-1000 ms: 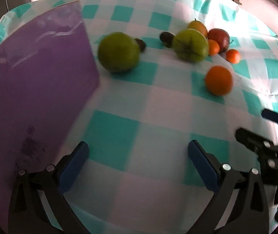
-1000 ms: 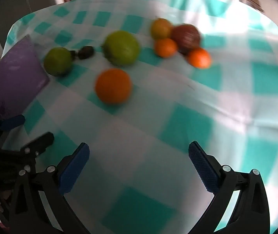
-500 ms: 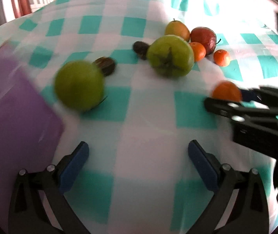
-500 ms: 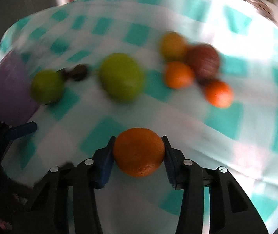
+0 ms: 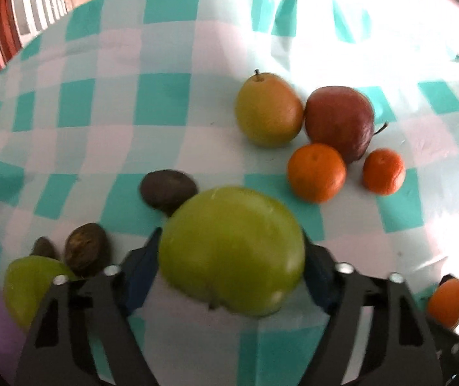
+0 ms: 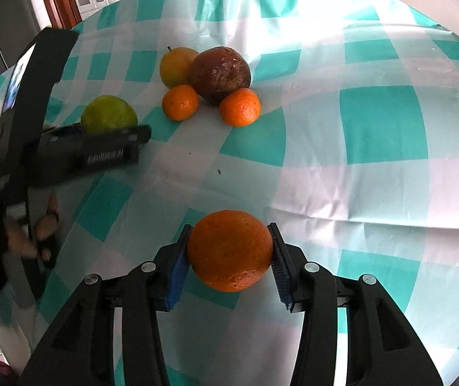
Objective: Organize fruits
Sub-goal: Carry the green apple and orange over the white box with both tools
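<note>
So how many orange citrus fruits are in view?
3: a large orange held by the right gripper, two small ones beside the red apple.

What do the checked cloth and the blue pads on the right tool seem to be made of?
Cloth: probably plastic-coated or vinyl, semi-glossy; it throws bright glare and holds sharp creases. Pads: likely rubber or soft plastic, matte; fine ribs show along the edges gripping the orange. Neither is certain from looks alone.

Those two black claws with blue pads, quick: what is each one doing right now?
Left gripper: closed on the big round green apple.
Right gripper: closed on the large round orange.
</note>
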